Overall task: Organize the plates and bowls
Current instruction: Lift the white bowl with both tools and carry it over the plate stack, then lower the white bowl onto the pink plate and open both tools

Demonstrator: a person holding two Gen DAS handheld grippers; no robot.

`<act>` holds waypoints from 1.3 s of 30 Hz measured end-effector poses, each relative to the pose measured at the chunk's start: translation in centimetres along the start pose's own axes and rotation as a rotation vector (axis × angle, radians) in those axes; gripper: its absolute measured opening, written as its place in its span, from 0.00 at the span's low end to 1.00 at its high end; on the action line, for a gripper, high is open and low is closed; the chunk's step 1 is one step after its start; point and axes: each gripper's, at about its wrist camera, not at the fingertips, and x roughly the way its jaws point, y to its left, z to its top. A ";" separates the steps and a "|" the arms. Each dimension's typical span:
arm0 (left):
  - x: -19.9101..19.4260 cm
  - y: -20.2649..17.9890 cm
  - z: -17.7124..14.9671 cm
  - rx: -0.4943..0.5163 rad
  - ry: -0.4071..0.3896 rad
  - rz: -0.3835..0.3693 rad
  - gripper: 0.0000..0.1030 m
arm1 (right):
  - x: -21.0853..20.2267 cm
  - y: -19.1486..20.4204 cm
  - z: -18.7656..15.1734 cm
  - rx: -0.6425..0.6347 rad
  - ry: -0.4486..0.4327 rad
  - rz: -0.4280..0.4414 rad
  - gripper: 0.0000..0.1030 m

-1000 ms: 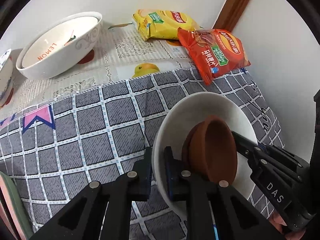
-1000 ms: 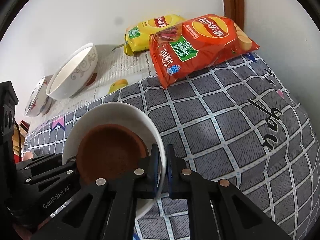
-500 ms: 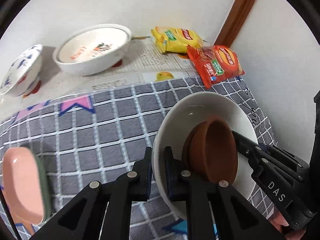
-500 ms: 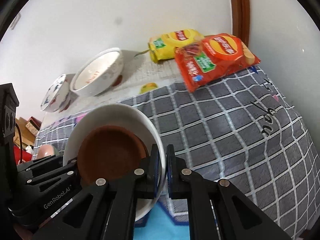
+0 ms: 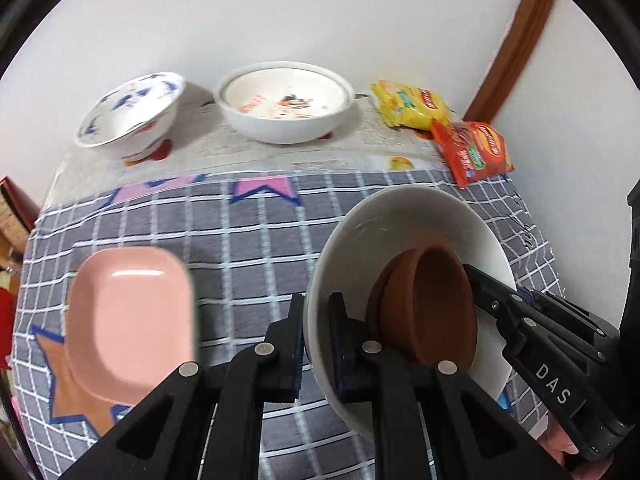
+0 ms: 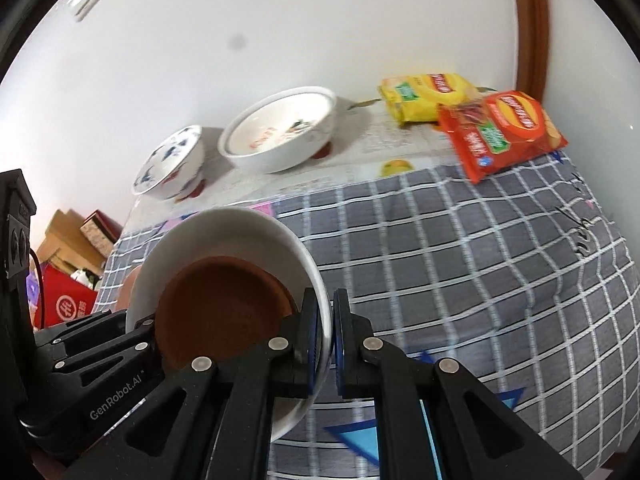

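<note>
A white bowl (image 5: pixel 404 216) with a small brown bowl (image 5: pixel 432 312) inside it is held above the checked tablecloth. My left gripper (image 5: pixel 316 340) is shut on its left rim, my right gripper (image 6: pixel 326 336) is shut on its opposite rim (image 6: pixel 316 280). The brown bowl (image 6: pixel 220 312) shows in the right wrist view too. A pink rectangular dish (image 5: pixel 128 320) lies on the cloth to the left. A white lemon-print bowl (image 5: pixel 286 104) and a blue-patterned bowl (image 5: pixel 128 116) stand at the back by the wall.
A yellow snack bag (image 5: pixel 412 104) and a red chip bag (image 5: pixel 472 152) lie at the back right corner by a brown door frame (image 5: pixel 516 40). Boxes (image 6: pixel 68 264) stand beyond the table's left edge. The wall runs close behind the table.
Both grippers have lifted and drawn back with the white bowl. The table looks farther away, and the pink dish and blue-patterned bowl have come fully into view.
</note>
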 end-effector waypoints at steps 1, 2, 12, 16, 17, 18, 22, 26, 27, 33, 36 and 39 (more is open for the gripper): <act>-0.2 0.9 -0.2 -0.011 -0.003 0.006 0.11 | 0.2 0.7 -0.1 -0.007 0.002 0.004 0.07; -0.3 1.6 -0.4 -0.020 -0.002 0.009 0.11 | 0.4 1.3 -0.2 -0.012 0.005 0.009 0.07; -1.6 9.2 -1.8 -0.119 -0.012 0.053 0.11 | 3.2 8.6 -0.7 -0.098 0.043 0.058 0.07; -2.0 12.6 -2.4 -0.162 -0.012 0.086 0.11 | 4.9 12.0 -0.9 -0.138 0.065 0.092 0.07; -2.0 13.3 -2.5 -0.170 -0.010 0.088 0.11 | 5.4 12.9 -1.0 -0.148 0.071 0.099 0.07; -1.9 14.3 -2.7 -0.183 -0.007 0.094 0.11 | 5.9 13.6 -1.1 -0.155 0.077 0.104 0.07; -1.3 16.9 -3.2 -0.221 0.003 0.110 0.11 | 8.1 16.3 -1.5 -0.179 0.110 0.125 0.07; -0.2 18.7 -3.7 -0.249 0.019 0.112 0.11 | 9.9 17.6 -1.9 -0.197 0.138 0.129 0.07; 0.0 18.9 -3.8 -0.250 0.022 0.110 0.11 | 10.4 17.8 -2.0 -0.200 0.143 0.128 0.07; 1.7 20.0 -3.7 -0.260 0.037 0.091 0.11 | 12.1 18.4 -2.1 -0.207 0.162 0.112 0.07; 2.5 20.3 -3.6 -0.260 0.044 0.080 0.11 | 12.8 18.3 -2.0 -0.209 0.167 0.106 0.07; 3.3 20.6 -3.6 -0.269 0.045 0.068 0.11 | 13.6 18.1 -1.9 -0.207 0.181 0.097 0.07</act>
